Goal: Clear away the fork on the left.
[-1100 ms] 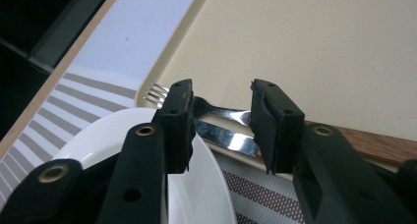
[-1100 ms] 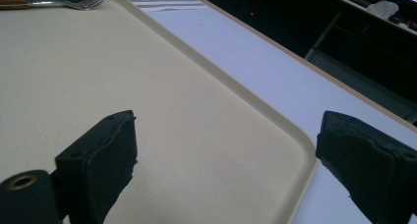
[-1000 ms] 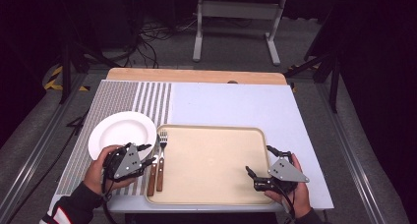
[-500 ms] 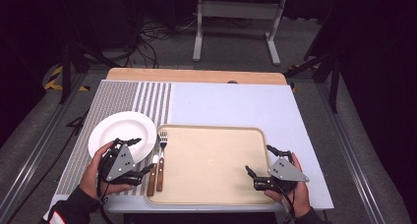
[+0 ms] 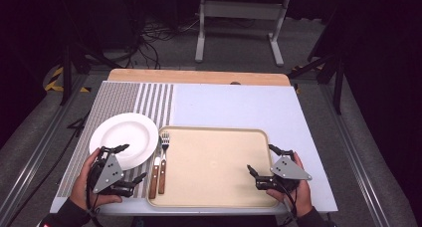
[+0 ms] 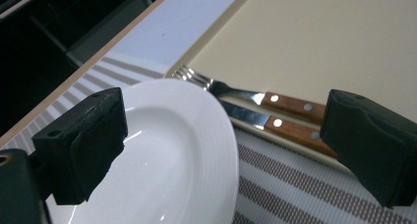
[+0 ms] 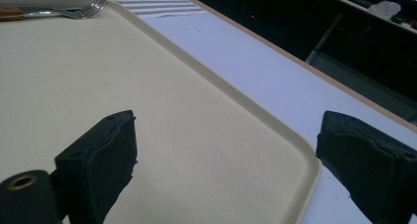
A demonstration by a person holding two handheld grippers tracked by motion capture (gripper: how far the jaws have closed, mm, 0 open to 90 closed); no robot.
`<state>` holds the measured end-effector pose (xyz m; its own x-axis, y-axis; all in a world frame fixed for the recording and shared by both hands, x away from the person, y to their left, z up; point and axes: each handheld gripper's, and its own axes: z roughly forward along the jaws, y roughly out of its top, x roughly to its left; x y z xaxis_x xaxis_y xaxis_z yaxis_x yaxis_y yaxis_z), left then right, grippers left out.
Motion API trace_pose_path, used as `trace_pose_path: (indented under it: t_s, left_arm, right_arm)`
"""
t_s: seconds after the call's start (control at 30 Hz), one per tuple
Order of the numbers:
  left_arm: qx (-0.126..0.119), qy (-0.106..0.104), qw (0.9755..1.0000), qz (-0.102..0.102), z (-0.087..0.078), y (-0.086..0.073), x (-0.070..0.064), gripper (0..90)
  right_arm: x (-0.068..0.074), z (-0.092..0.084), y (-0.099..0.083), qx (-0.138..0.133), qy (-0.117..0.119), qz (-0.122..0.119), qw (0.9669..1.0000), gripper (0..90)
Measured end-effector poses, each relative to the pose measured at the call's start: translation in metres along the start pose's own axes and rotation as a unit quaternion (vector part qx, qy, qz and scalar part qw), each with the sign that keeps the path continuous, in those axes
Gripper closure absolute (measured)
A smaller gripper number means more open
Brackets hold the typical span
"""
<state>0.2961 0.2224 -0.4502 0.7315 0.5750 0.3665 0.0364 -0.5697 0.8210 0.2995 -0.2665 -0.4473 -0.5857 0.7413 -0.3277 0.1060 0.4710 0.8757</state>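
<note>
I hold a gripper in each hand at the near edge of a table. My left gripper point(image 5: 122, 162) sits at the near rim of a white plate point(image 5: 124, 137), which rests on a striped placemat point(image 5: 74, 152) just left of a beige tray point(image 5: 214, 167). Its jaws have just been opening and now stand wide apart; in the left gripper view the plate's near rim point(image 6: 216, 155) lies in the gap between them, but the pads do not press on it. A fork point(image 5: 164, 160) and a knife point(image 5: 156, 167) with wooden handles lie side by side along the tray's left edge, just beside the plate.

My right gripper point(image 5: 261, 163) rests at the tray's near right corner, jaws also spread, straddling the tray's rim point(image 7: 295, 150) without clamping it.

As I judge it, the main risk is the plate. It is smooth and glossy, and if I close on only a thin bite of rim it may tilt or slide out as I lift. The cutlery lies so near that swinging the plate rightward could knock the fork or knife askew. If my right jaws close early and tug the tray, the cutlery may also shift.
</note>
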Motion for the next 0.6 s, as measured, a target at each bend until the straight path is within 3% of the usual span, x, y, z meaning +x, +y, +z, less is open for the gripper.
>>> trace_pose_path:
  t_s: [0.3, 0.4, 0.6]
  left_arm:
    - [0.003, -0.007, 0.9998, -0.019, -0.015, -0.021, 0.001, 5.0]
    - [0.013, -0.009, 0.9998, -0.011, -0.017, -0.026, 0.001, 5.0]
    - [0.015, -0.015, 0.9996, -0.021, -0.022, -0.036, 0.01, 5.1]
  right_arm:
    - [-0.002, 0.003, 0.0, 0.001, -0.001, 0.002, 1.0, 9.3]
    - [-0.004, 0.005, 0.001, -0.002, 0.0, 0.006, 1.0, 9.2]
    - [-0.003, 0.011, 0.002, 0.002, 0.005, 0.003, 1.0, 9.2]
